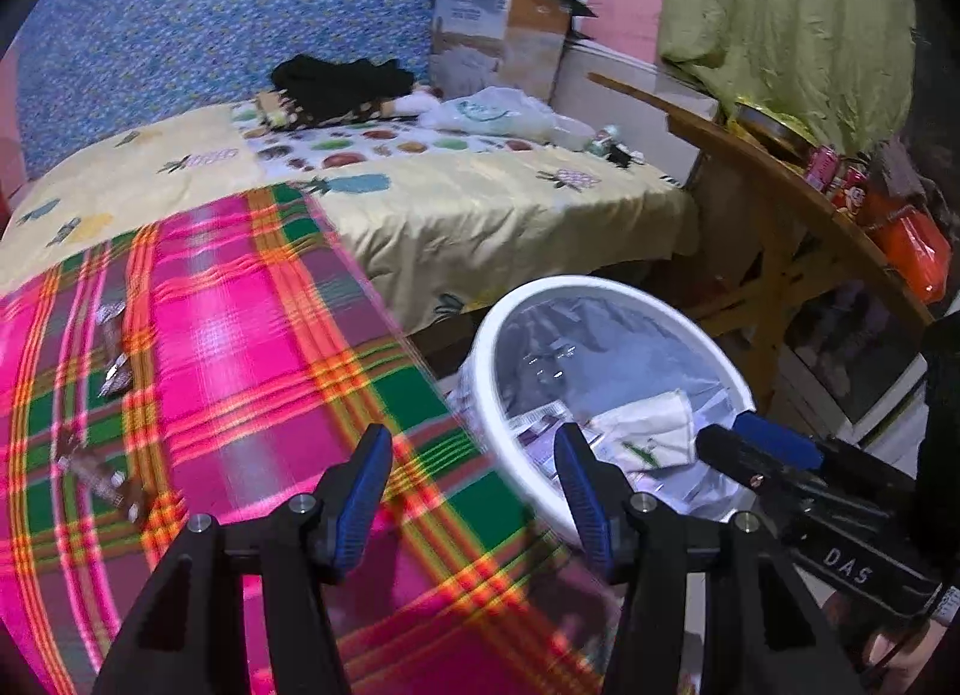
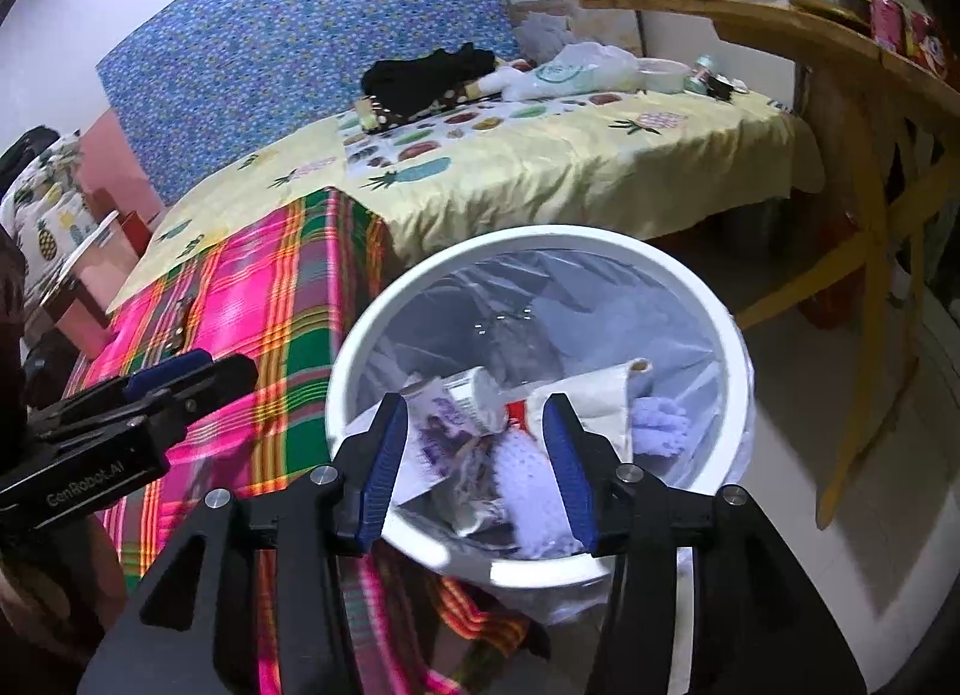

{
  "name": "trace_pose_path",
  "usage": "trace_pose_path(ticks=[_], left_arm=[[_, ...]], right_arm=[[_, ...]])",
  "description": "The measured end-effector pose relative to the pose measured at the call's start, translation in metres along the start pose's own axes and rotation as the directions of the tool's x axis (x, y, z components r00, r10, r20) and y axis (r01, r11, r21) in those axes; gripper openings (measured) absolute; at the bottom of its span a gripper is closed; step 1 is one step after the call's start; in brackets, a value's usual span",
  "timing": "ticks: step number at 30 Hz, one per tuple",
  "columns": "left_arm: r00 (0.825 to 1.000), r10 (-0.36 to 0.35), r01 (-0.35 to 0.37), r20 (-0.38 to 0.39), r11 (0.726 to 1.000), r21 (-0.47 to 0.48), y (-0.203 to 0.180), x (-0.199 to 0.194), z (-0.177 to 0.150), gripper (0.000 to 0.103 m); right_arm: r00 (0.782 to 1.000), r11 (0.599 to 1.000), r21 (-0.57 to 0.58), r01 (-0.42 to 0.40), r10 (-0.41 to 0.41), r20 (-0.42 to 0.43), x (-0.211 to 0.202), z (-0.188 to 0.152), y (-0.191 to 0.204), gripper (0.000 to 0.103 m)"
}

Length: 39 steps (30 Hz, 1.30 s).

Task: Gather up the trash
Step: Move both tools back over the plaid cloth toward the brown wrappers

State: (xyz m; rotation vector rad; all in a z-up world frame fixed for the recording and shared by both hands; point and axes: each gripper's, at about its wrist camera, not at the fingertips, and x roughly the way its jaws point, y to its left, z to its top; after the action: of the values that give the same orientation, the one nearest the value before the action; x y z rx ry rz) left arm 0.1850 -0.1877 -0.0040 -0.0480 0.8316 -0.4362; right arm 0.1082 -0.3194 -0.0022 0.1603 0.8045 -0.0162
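Note:
A white trash bin [image 2: 735,347] with a clear liner stands on the floor beside the bed; it also shows in the left wrist view [image 1: 489,347]. Paper scraps, wrappers [image 2: 456,395] and a purple knitted piece [image 2: 660,419] lie inside. My right gripper [image 2: 477,467] is open and empty right above the bin's mouth. My left gripper [image 1: 471,491] is open and empty over the edge of the pink plaid cloth [image 1: 240,335], left of the bin. Small brown wrappers [image 1: 114,377] lie on the plaid cloth at the left. The right gripper's body [image 1: 810,491] shows over the bin.
A bed with a yellow fruit-print sheet [image 1: 450,203] holds black clothing [image 1: 342,80], a plastic bag [image 1: 498,113] and small items. A wooden table [image 1: 780,179] with packets stands at the right. A cardboard box [image 1: 498,29] stands behind the bed.

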Motion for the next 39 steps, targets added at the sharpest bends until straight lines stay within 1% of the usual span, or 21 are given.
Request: trace_pose_path(ticks=[9,15,20,29,39], left_arm=[[0.997,0.071,-0.073,-0.027,0.995,-0.069,0.041,-0.027,-0.030,0.056],[0.991,0.136,-0.136,-0.010,0.986,-0.097,0.062,-0.049,-0.046,0.056],[0.983,0.183,-0.180,0.007,0.976,-0.118,0.078,-0.066,-0.055,0.055],[0.975,0.223,-0.219,0.008,0.962,-0.166,0.097,-0.078,-0.063,0.055],[0.967,0.254,-0.247,0.008,0.948,-0.200,0.114,-0.083,-0.065,0.055]], right_arm=[[0.996,0.993,-0.079,-0.083,0.080,-0.041,-0.002,-0.011,0.038,0.049],[0.989,0.983,-0.120,-0.142,0.136,-0.062,-0.001,-0.014,0.060,0.049],[0.984,0.974,-0.149,-0.172,0.163,-0.074,-0.002,-0.018,0.075,0.049],[0.977,0.959,-0.193,-0.207,0.194,-0.085,-0.003,-0.020,0.096,0.048],[0.973,0.951,-0.213,-0.225,0.208,-0.098,0.000,-0.021,0.109,0.048]])
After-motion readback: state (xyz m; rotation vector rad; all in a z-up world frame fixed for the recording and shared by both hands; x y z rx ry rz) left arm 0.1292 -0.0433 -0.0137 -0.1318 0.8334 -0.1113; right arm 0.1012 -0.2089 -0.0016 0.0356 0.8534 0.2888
